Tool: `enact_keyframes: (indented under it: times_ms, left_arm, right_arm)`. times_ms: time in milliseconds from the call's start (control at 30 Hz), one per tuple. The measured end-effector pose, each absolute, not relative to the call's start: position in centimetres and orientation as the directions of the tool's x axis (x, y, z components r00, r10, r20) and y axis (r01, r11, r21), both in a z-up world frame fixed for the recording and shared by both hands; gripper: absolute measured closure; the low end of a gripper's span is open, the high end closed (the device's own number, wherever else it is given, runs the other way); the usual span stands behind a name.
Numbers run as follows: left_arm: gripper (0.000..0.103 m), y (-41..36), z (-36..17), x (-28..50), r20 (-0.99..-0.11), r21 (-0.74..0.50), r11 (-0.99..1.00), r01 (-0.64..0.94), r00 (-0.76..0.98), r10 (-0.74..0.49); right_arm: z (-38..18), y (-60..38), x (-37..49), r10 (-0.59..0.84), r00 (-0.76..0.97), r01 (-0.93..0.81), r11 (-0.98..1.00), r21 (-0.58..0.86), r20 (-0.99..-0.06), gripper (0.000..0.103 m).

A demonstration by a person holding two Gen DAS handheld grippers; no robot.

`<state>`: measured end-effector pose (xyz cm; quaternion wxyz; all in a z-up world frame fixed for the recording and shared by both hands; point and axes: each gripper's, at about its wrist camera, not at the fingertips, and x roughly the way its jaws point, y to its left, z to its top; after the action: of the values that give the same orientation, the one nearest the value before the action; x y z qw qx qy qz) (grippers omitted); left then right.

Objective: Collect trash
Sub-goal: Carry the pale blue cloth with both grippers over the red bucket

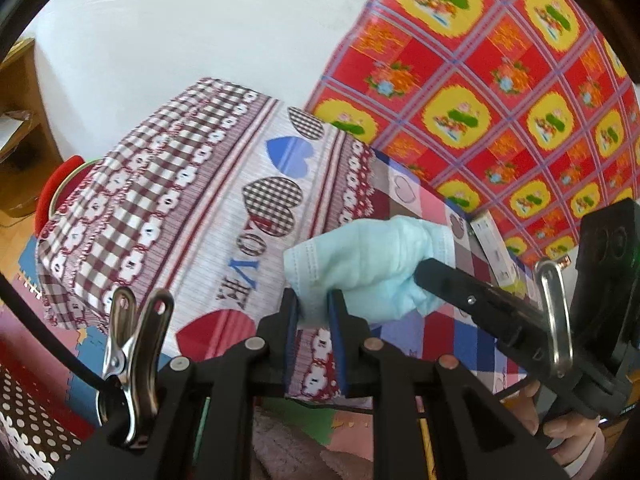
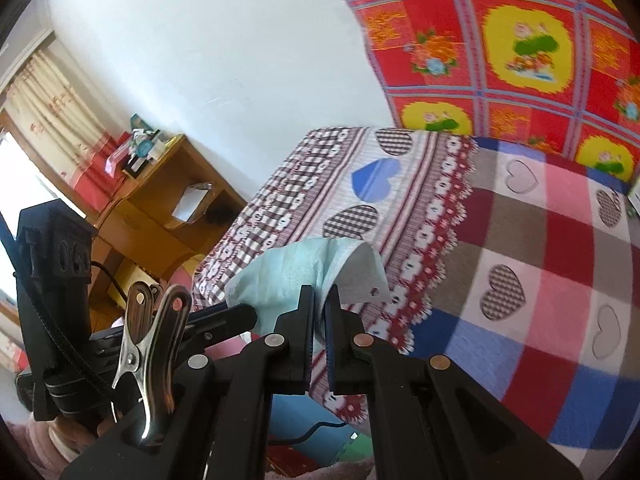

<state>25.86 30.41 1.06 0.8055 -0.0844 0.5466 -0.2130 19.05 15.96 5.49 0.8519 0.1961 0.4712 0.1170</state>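
A crumpled light-blue face mask (image 1: pixel 360 256) hangs in the air between two hand-held grippers, above the edge of a bed (image 1: pixel 420 208) spread with patchwork cloth. The left hand-held gripper (image 1: pixel 314 308) has its jaws clamped on the mask's lower left edge, the blue-lined pads pressing the fabric from both sides. The right hand-held gripper (image 2: pixel 319 304) is likewise closed on the mask (image 2: pixel 296 276) — in its own view the fabric bunches up out of the narrow gap between its pads, one white flap folding over to the right.

In the left wrist view the other gripper's black fingers (image 1: pixel 448 276) come in from the right and meet the mask's far end; part of a person's hand (image 1: pixel 560 428) shows at the lower right, on that gripper's handle. A silver spring clip (image 1: pixel 128 344) stands on the left gripper's body.

Below the mask lies a heart-printed sheet (image 1: pixel 248 200) with the word "LOVE" on it, draped over the bed's corner. Beside it the bed cover is a check of red, pink, blue and grey squares (image 2: pixel 540 264). A red-and-yellow flowered cloth (image 1: pixel 500 80) rises behind against a white wall (image 2: pixel 220 60).

To the left in the right wrist view stands a wooden shelf unit (image 2: pixel 168 200) with small things on top — too blurred to name — and a pale curtain (image 2: pixel 52 112) by a bright window. Coloured foam mats (image 1: pixel 24 264) cover the floor.
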Motion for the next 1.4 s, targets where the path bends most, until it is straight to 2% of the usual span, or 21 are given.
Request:
enact_keyframes:
  times_ms: [733, 1400]
  left_arm:
    - [0.087, 32.8, 1.4, 29.7, -0.847, -0.342, 0.936, 0.082, 0.404, -0.345]
    - [0.087, 37.4, 0.8, 32.9, -0.843, -0.356, 0.935, 0.001, 0.431, -0.321]
  right_arm:
    - [5.5, 18.7, 26.1, 0.499, 0.468, -0.211, 0.864, 0.457, -0.729, 0.097]
    - [5.2, 22.8, 30.5, 0.522, 0.433, -0.265, 0.853, 0.45, -0.735, 0.097]
